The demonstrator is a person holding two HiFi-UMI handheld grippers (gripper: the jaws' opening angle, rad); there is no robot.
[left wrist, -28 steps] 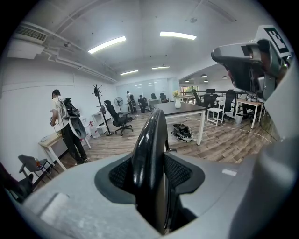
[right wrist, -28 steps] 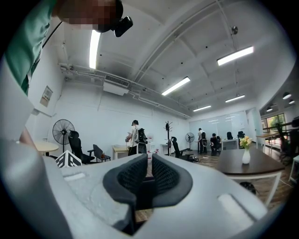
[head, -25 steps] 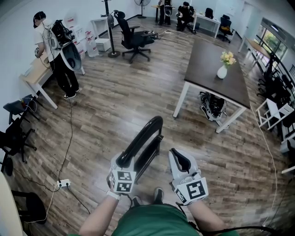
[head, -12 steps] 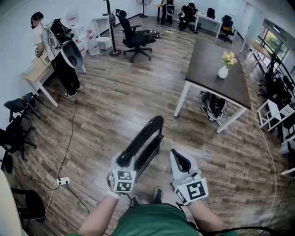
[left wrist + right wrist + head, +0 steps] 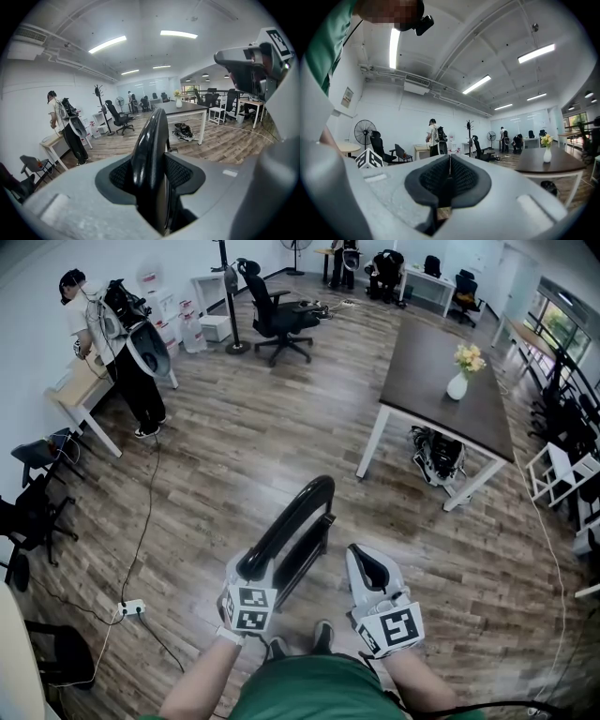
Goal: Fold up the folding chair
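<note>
While the person looks steeply down, a wood plank floor fills most of the head view of a large, bright office. A black folding chair stands on the floor just in front of the person's shoes, seen as a narrow black frame with a curved top rail. The left gripper is clamped on that rail, its pads pressing both sides. The right gripper hangs beside the chair, apart from it, with its jaws pressed together and nothing between them.

To the right is a dark table on white legs, with a vase of flowers on top and a bag under it. A black office chair stands farther back. At the left a person stands by a light desk. A cable runs across the floor to a power strip.

Compared with a second ago, the chair and both grippers have not moved. The view has tipped very slightly, and the standing person remains at the desk.
</note>
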